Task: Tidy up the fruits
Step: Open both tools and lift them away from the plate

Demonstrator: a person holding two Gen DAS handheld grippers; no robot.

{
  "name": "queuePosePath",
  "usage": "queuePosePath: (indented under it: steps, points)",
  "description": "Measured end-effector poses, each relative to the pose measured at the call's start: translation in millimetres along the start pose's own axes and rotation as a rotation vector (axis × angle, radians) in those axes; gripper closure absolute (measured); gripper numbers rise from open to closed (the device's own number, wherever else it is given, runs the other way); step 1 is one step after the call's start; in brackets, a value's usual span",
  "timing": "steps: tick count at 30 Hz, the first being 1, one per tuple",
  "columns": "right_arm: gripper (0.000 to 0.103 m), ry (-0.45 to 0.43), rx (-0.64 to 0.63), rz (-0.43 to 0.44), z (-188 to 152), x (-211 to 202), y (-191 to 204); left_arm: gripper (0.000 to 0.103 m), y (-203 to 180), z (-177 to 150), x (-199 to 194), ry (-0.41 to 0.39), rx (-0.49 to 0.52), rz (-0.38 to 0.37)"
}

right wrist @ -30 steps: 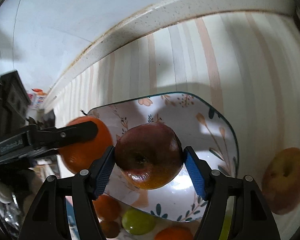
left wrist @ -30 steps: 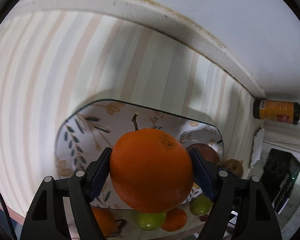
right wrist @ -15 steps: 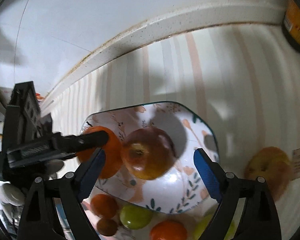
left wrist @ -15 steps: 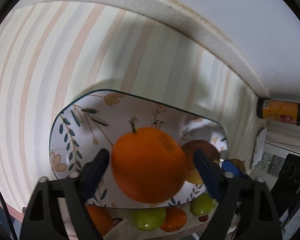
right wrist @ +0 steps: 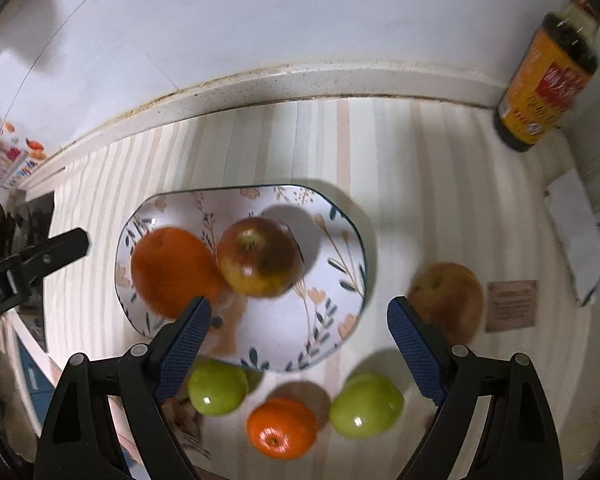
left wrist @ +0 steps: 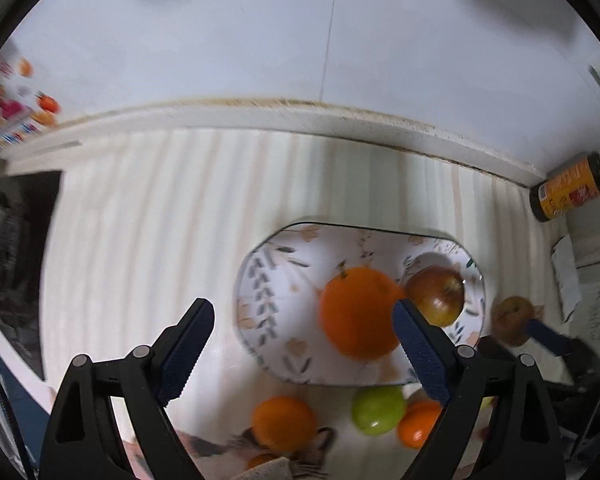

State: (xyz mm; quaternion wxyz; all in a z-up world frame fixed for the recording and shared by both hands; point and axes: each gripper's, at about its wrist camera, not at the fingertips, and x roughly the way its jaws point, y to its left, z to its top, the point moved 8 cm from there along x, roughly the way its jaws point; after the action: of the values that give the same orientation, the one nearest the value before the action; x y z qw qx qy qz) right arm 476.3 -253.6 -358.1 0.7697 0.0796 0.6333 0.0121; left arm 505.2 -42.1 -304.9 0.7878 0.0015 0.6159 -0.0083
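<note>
A large orange (left wrist: 360,312) (right wrist: 172,270) and a red apple (left wrist: 436,294) (right wrist: 260,254) lie side by side on the floral plate (left wrist: 276,280) (right wrist: 332,320). My left gripper (left wrist: 300,348) hangs open above the plate's left part, nothing between its fingers. My right gripper (right wrist: 298,342) is open too, high over the plate's near edge. Below the plate lie a green apple (left wrist: 378,410) (right wrist: 218,388), a second green apple (right wrist: 366,404), a small orange (right wrist: 282,426) (left wrist: 418,424) and another orange (left wrist: 284,422). A yellowish apple (right wrist: 448,300) (left wrist: 512,318) rests right of the plate.
The striped cloth (left wrist: 160,220) (right wrist: 440,184) covers the counter, ending at a white ledge (left wrist: 260,116) and wall. A dark sauce bottle (left wrist: 568,192) (right wrist: 544,80) stands at the far right. A dark object (left wrist: 16,240) sits at the left edge; paper packets (right wrist: 576,236) lie at the right.
Both grippers let go, the left of the orange and the right of the red apple, which now rest on the plate. Both then rose and tilted down, widening the view.
</note>
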Motion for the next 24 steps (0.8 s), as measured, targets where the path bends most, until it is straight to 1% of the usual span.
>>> queuePosePath:
  steps: [3, 5, 9, 18, 24]
  points:
    - [0.011, -0.029, -0.011, -0.019, -13.8, -20.2, 5.4, 0.012, 7.4, -12.6, -19.4, -0.059, 0.024, 0.043]
    - [0.011, -0.051, -0.019, -0.037, -22.8, -35.0, 8.0, 0.012, 5.6, -21.3, -29.1, -0.081, 0.031, 0.055]
    - [0.011, -0.077, -0.017, -0.028, -38.7, -60.3, 18.7, 0.012, 12.9, -38.6, -49.8, -0.106, 0.031, 0.046]
    - [0.011, -0.188, -0.036, -0.038, -68.4, -125.6, 37.1, 0.012, 24.7, -63.6, -101.1, -0.197, 0.021, 0.042]
    - [0.011, -0.227, -0.033, -0.022, -85.5, -157.6, 45.2, 0.012, 30.6, -81.6, -128.8, -0.213, 0.002, 0.006]
